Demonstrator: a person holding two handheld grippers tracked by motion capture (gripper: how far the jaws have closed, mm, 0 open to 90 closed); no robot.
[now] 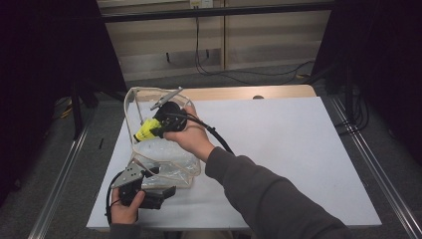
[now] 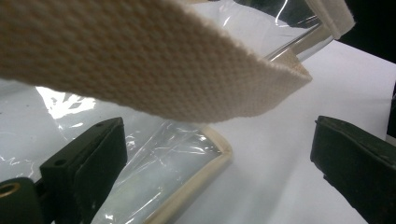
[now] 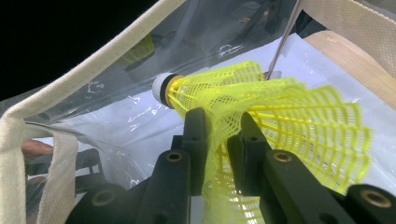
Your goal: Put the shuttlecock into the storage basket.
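High view: fixed above the near edge of the table (image 1: 278, 149), facing forward and down; far enough to take in the whole top and the floor beyond.

Left gripper view: rides low over the table, very close to the clear bag (image 2: 154, 154); a woven strap (image 2: 140, 60) crosses just before the lens.

Right gripper view: looks along its jaws into the bag mouth, close on a yellow shuttlecock (image 3: 280, 121).

All three share the bag; the dark shape at the right view's lower left is possibly the other gripper.

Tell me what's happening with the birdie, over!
Right tool shut on yellow shuttlecock, at clear bag mouth. Left tool open beside bag. Bag strap hangs near.
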